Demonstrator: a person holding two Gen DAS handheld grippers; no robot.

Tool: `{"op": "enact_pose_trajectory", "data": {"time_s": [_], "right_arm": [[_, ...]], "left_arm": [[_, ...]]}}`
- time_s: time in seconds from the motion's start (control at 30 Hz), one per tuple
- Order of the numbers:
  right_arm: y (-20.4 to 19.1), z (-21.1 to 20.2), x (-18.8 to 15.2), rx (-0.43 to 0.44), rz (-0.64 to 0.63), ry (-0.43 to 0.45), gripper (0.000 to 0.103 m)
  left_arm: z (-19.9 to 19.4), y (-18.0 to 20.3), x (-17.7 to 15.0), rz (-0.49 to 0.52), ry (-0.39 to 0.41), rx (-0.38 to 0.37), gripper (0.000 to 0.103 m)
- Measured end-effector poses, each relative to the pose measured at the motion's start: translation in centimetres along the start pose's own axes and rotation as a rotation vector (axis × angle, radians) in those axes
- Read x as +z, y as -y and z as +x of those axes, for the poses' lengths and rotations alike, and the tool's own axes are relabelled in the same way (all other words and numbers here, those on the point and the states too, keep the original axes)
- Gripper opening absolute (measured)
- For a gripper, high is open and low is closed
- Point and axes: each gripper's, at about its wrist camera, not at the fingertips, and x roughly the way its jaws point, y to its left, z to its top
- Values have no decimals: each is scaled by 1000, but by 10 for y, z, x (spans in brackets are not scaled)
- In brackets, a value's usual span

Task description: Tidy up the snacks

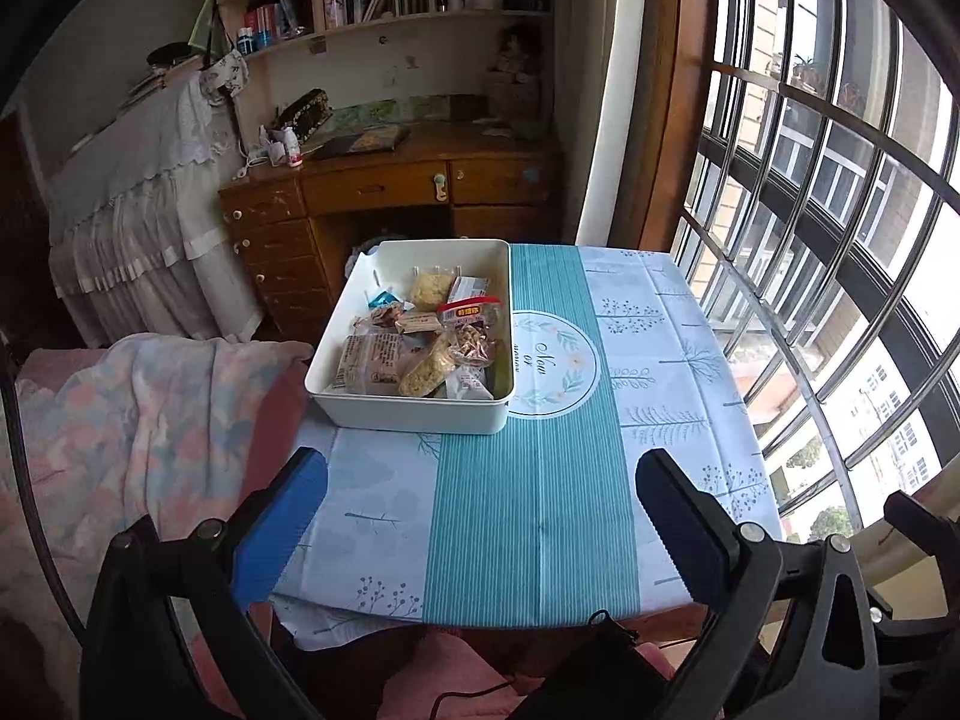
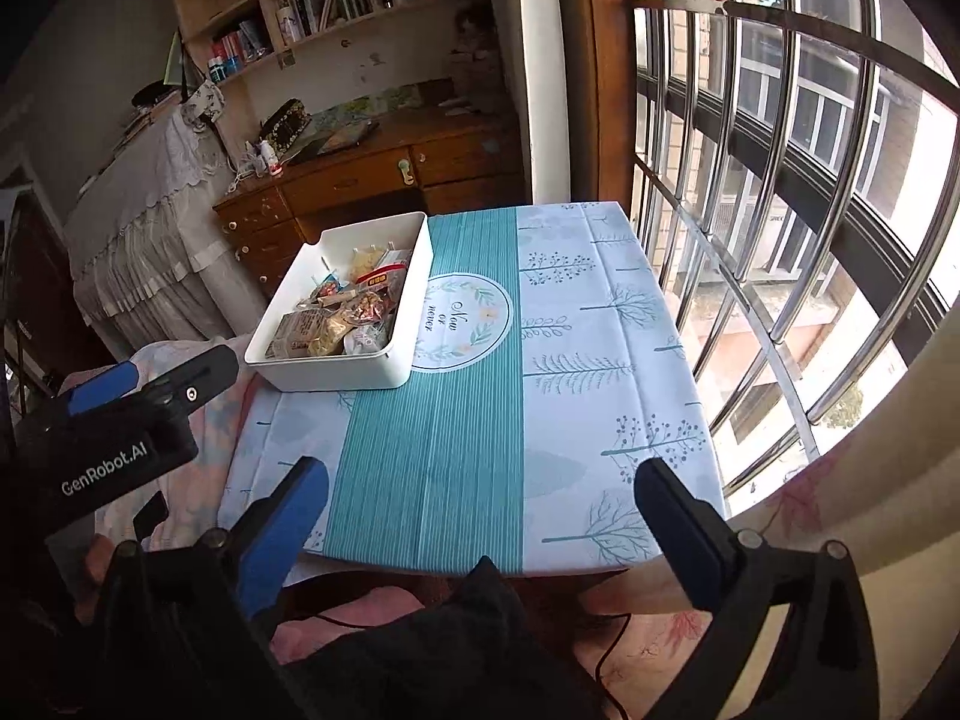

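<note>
Both grippers are hovering spread apart and empty near the table's front edge; the snacks are sitting in the bin.

From the left wrist, the left gripper (image 1: 480,468) is hanging over the near part of the table (image 1: 678,360), its fingers wide apart with nothing between them, while the white bin (image 1: 414,414) is resting on the far left part of the cloth, beside the round print, with the snacks (image 1: 420,336) piled inside. From the right wrist, the right gripper (image 2: 480,477) is likewise gaping with nothing held, the bin (image 2: 336,378) is lying ahead to its left, and the left gripper (image 2: 150,378) is showing at the left edge, well short of the bin.
</note>
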Motion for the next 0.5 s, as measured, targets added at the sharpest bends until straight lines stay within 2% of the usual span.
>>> {"op": "enact_pose_trajectory", "data": {"time_s": [0.13,0.5], "right_arm": [[3,0,2,-20,-6,18,103],[-8,12,6,13,-38,-7,103]], "left_arm": [[2,-1,-1,-2,-7,19,102],[3,-11,0,-22,-14,35,102]]}}
